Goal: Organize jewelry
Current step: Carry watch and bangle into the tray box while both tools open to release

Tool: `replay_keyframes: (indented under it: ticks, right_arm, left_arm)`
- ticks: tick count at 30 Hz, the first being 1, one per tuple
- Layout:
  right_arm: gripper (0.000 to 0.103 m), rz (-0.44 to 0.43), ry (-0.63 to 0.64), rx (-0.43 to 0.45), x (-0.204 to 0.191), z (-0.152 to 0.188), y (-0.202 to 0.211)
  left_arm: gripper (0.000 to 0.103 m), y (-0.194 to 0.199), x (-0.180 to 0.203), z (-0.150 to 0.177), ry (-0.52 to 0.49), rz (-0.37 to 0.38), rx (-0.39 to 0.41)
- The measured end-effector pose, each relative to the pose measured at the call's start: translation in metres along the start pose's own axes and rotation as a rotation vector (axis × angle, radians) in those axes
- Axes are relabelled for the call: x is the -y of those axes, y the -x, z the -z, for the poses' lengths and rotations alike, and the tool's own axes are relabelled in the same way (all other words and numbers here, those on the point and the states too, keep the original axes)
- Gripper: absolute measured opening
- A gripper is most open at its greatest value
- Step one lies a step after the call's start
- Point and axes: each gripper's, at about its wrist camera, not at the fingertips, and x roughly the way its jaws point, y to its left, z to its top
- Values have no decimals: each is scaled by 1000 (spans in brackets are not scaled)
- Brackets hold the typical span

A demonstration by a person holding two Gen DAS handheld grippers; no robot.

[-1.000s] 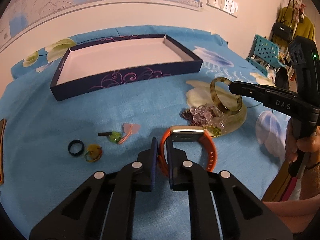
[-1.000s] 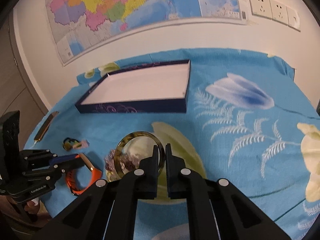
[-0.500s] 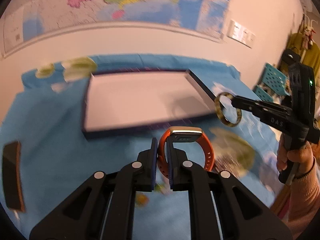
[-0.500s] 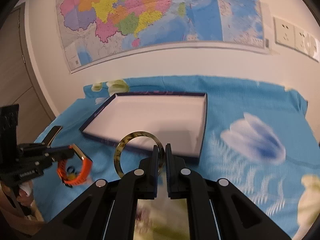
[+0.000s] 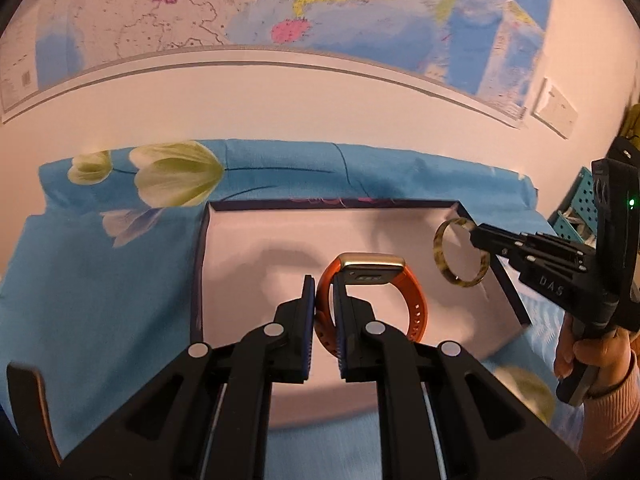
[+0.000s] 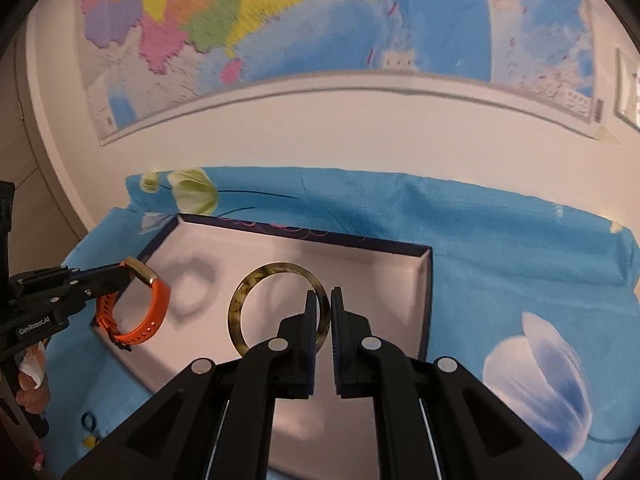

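1. My left gripper was clamped on the orange watch; its strap sat pinched between the two fingers, with the gold-coloured case at the top of the loop.
2. The watch hung in the air above the white floor of the dark-rimmed tray, on its left part as the right wrist view showed it. It cast a shadow on the tray floor.
3. My right gripper was closed on the tortoiseshell bangle, gripping its rim at the right side, so that the ring stood upright.
4. The bangle was held over the tray's middle to right part; in the left wrist view it hung near the tray's right wall. I could not tell how high it was above the floor.
5. The tray lay on a blue floral cloth, below a wall map.
6. A small dark ring lay on the cloth outside the tray, near its left corner.
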Motion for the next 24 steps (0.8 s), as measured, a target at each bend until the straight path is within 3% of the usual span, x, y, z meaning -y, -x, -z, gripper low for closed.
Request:
replay_keyframes:
  ticks: [12,22,24]
  right_arm:
    - [6,63,0,-139,5,-23,-60]
    - [6,90,-25,-191,9,-27,-62]
    - [10,100,-35,-186,11,-29,-62]
  left_arm:
    - [10,-77,-11,-31,38,-59,-113]
    - [10,-105,-13,-43,82,-77,-190]
    - [15,-110,-15,-43,98,-82,-216]
